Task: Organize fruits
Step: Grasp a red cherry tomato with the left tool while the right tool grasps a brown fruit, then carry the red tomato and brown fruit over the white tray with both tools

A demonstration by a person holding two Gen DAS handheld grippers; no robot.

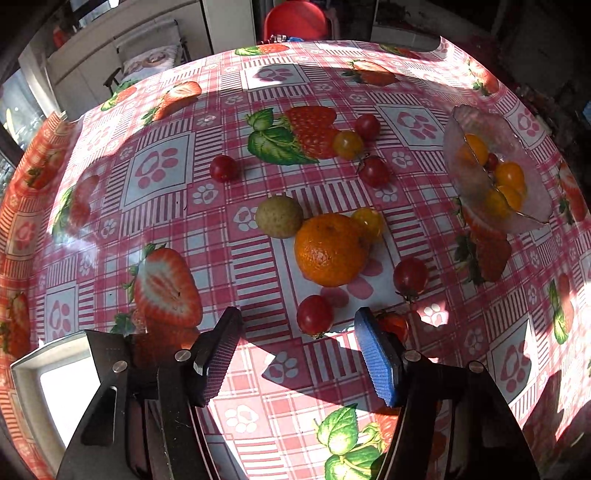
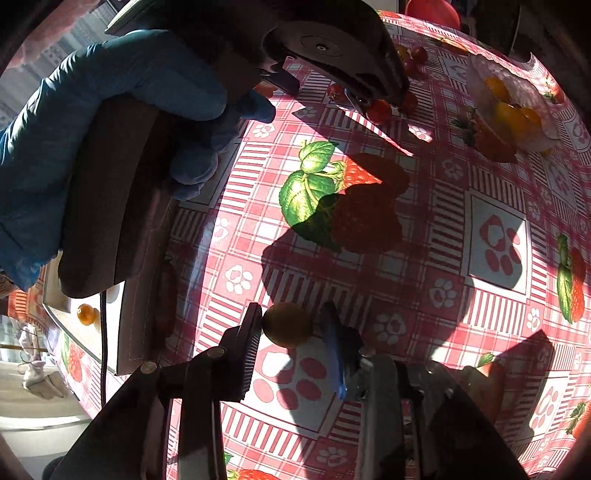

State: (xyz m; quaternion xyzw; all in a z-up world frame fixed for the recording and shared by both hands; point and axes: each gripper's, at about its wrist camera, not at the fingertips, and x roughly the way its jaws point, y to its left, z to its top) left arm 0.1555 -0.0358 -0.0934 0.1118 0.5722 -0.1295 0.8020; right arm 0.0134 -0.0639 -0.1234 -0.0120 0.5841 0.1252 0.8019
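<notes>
In the left wrist view an orange [image 1: 330, 249], a brownish-green round fruit [image 1: 279, 216], yellow cherry tomatoes [image 1: 368, 221] and several red cherry tomatoes lie on the strawberry tablecloth [image 1: 184, 206]. My left gripper [image 1: 297, 339] is open, low over the cloth, with a red cherry tomato [image 1: 314, 314] just ahead between its fingertips. A glass bowl [image 1: 496, 166] at right holds yellow and red tomatoes. In the right wrist view my right gripper [image 2: 291, 326] is shut on a small brownish-yellow round fruit [image 2: 287, 324], held above the cloth. The bowl [image 2: 511, 99] shows far right.
A white tray [image 1: 51, 387] sits at the table's left edge beside my left gripper; in the right wrist view it [image 2: 59, 314] holds a yellow tomato [image 2: 86, 314]. The gloved hand [image 2: 110, 122] holding the left gripper fills the upper left. A red chair [image 1: 295, 20] stands behind the table.
</notes>
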